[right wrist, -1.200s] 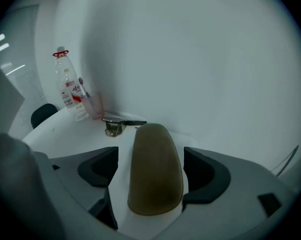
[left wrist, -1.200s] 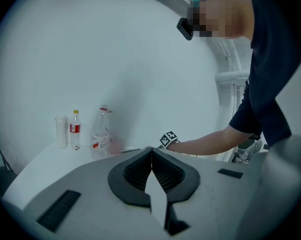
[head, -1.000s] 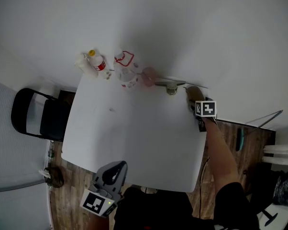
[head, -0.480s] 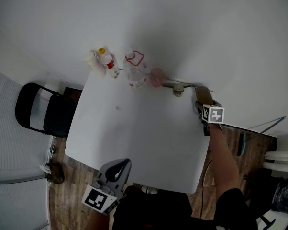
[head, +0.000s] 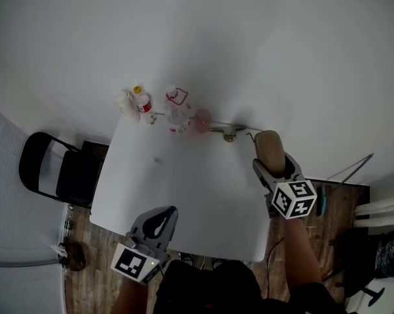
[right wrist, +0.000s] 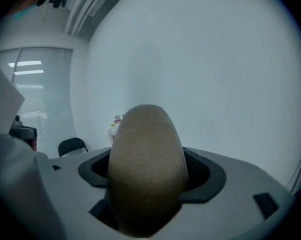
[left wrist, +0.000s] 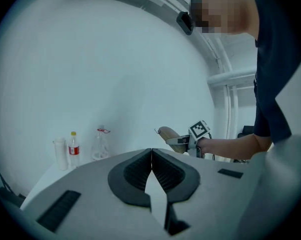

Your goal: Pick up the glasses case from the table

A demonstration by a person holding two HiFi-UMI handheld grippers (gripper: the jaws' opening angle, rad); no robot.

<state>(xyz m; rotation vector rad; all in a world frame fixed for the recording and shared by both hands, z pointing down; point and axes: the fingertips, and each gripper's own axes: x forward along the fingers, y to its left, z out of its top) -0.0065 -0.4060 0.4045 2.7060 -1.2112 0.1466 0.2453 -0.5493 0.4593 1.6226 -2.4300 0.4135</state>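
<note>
The tan, oval glasses case (head: pixel 270 148) is lifted off the white table (head: pixel 184 201), clamped in my right gripper (head: pixel 270 165) above the table's right edge. In the right gripper view the glasses case (right wrist: pixel 146 169) fills the middle, with the dark jaws pressed against both its sides. From the left gripper view the case (left wrist: pixel 168 134) shows in the distance, held up in the air. My left gripper (head: pixel 159 222) hangs at the near edge of the table, jaws closed together (left wrist: pixel 151 156) with nothing between them.
At the table's far edge stand a white cup (head: pixel 125 101), a small red-labelled bottle (head: pixel 142 102), a clear plastic bottle (head: pixel 177 110), a pinkish object (head: pixel 202 119) and a metal piece (head: pixel 227 131). A black folding chair (head: pixel 56 172) stands left of the table.
My right gripper has risen from the table's far right corner and come toward me with the glasses case in it. The left gripper has stayed in place.
</note>
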